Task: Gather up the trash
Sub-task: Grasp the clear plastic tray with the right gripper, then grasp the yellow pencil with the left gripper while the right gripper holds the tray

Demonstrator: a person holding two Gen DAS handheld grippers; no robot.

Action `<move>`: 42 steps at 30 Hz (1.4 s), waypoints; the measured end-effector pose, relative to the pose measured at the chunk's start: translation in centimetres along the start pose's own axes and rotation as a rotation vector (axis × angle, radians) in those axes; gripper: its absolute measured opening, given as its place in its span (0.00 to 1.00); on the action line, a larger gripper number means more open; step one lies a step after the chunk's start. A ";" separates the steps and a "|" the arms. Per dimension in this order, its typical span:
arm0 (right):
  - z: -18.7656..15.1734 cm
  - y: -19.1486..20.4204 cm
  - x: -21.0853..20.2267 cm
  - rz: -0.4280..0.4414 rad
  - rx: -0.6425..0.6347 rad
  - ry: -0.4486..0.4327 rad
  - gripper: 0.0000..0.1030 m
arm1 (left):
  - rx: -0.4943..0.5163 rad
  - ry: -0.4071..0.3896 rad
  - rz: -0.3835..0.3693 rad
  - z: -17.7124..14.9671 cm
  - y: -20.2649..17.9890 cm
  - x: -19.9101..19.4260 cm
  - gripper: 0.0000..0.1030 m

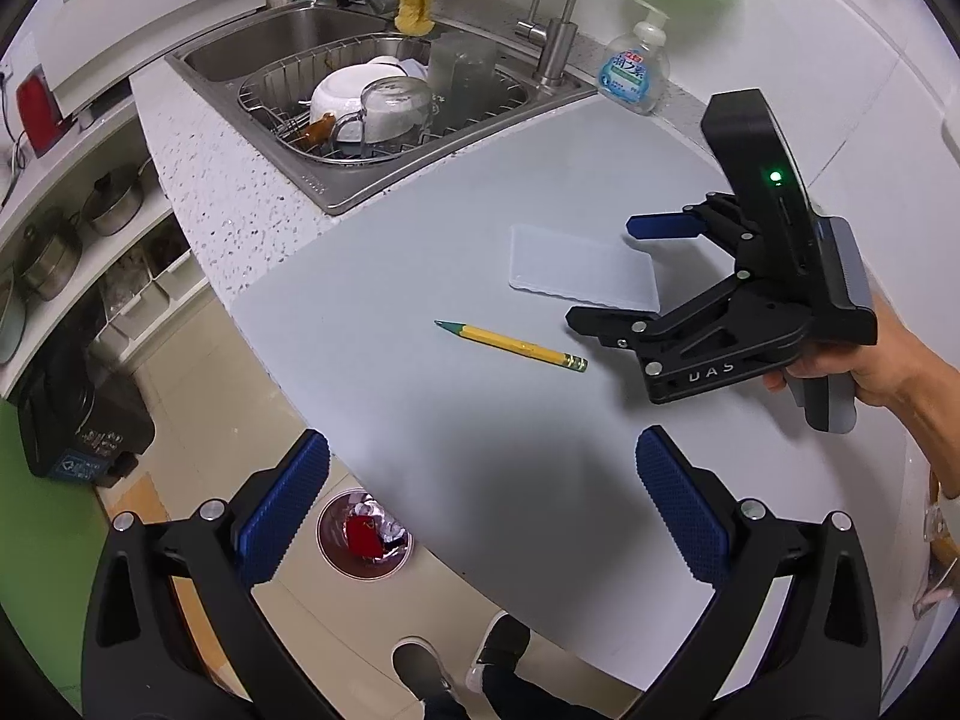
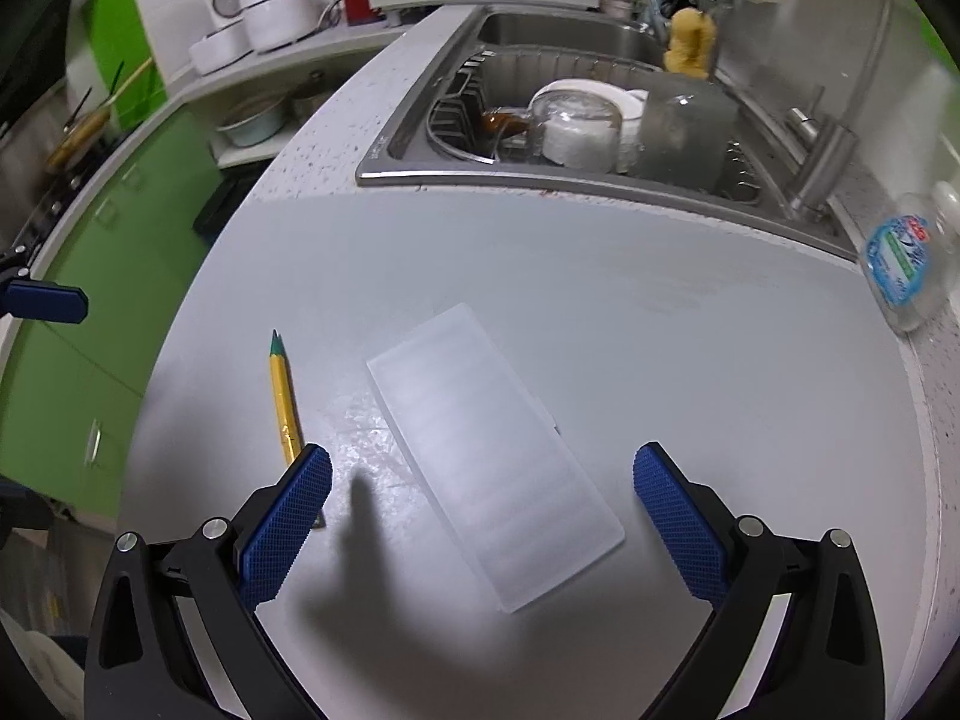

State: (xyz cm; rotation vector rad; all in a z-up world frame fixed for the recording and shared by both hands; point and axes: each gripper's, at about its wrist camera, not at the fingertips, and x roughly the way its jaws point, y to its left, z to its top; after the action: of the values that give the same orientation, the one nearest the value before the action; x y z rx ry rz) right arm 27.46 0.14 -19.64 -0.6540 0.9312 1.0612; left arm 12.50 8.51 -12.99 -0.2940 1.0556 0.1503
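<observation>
A yellow pencil (image 1: 511, 346) lies flat on the pale grey desk (image 1: 456, 420), its green tip pointing toward the sink (image 1: 312, 180). Beside it lies a frosted plastic rectangle (image 2: 495, 465), possibly a lid. Both the left hand-held gripper (image 1: 480, 504) and right hand-held gripper (image 2: 483, 516) stand wide and empty, the rectangle lying below the right one's blue textured pads (image 2: 678, 516).

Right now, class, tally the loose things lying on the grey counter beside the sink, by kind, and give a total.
Pencil: 1
Clear plastic lid: 1
Soap bottle: 1
Total: 3
</observation>
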 end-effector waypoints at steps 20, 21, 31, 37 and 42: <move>-0.7 -0.2 -0.5 -0.039 -0.018 0.024 0.47 | 0.023 -0.006 -0.017 0.4 -1.2 0.1 0.97; -0.9 -0.2 -0.8 -0.045 -0.007 0.021 0.47 | 0.029 -0.007 -0.016 0.5 -1.3 0.2 0.97; -3.2 0.0 -5.1 -0.089 0.125 -0.018 0.47 | 0.192 0.011 -0.031 2.0 -1.6 1.4 0.97; -5.1 0.0 -7.7 -0.143 0.234 -0.024 0.47 | 0.357 0.042 -0.085 3.1 -2.0 3.1 0.97; -6.2 0.6 -9.2 -0.189 0.319 -0.018 0.47 | 0.523 0.068 -0.132 4.2 -2.4 4.7 0.97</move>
State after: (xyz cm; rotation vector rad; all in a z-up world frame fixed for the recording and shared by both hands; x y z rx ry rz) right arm 23.21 -8.79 -14.46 -0.4558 0.9768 0.7293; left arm 18.91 7.45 -14.74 0.1059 1.0996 -0.2546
